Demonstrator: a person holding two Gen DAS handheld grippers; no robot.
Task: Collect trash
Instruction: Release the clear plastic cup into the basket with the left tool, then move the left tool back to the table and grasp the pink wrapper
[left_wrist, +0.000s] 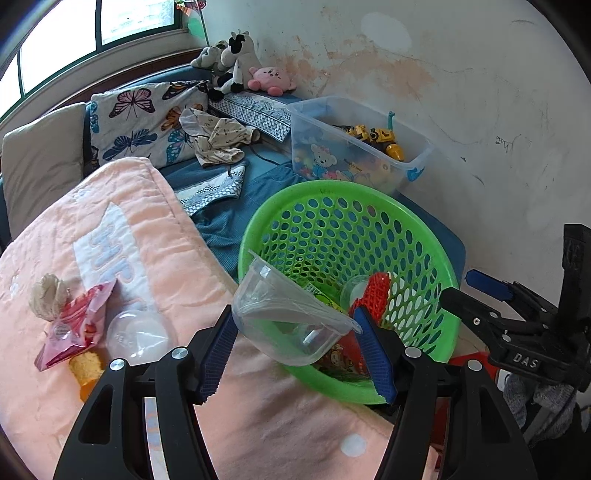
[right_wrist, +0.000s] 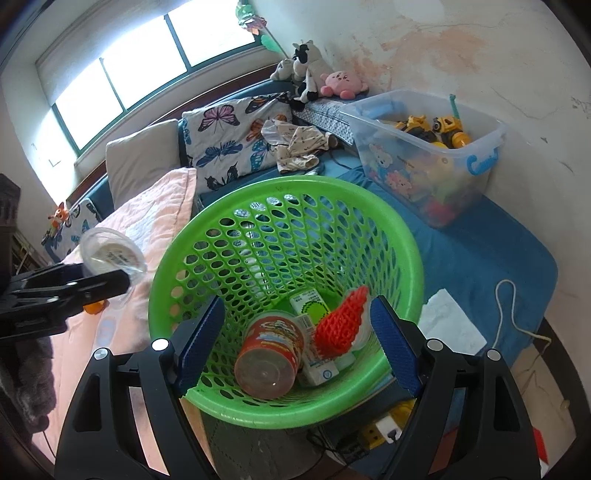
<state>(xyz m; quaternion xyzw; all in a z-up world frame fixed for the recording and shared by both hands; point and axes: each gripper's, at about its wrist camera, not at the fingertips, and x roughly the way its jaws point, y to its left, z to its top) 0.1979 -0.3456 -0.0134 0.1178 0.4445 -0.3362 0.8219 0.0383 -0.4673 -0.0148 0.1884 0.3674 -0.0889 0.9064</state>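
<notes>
My left gripper (left_wrist: 295, 317) is shut on a clear plastic cup (left_wrist: 291, 325), tilted at the near rim of the green mesh basket (left_wrist: 332, 188). In the right wrist view that cup (right_wrist: 110, 254) hangs left of the basket (right_wrist: 406, 236). My right gripper (right_wrist: 297, 306) stands open over the basket with nothing between its pads. Inside lie a red printed cup (right_wrist: 269, 354), a red foam net (right_wrist: 340, 321) and small cartons (right_wrist: 308, 301). On the pink blanket (left_wrist: 155, 206) lie a red wrapper (left_wrist: 77, 325), a crumpled paper ball (left_wrist: 48, 299) and a clear dome lid (left_wrist: 136, 332).
A clear bin of toys (right_wrist: 491, 129) stands behind the basket against the stained wall. Plush toys (left_wrist: 236, 62), a butterfly pillow (left_wrist: 140, 118) and crumpled clothes (left_wrist: 218, 140) fill the bed's far end. A white sheet (right_wrist: 454, 325) and a cord (right_wrist: 502, 310) lie on the blue mattress.
</notes>
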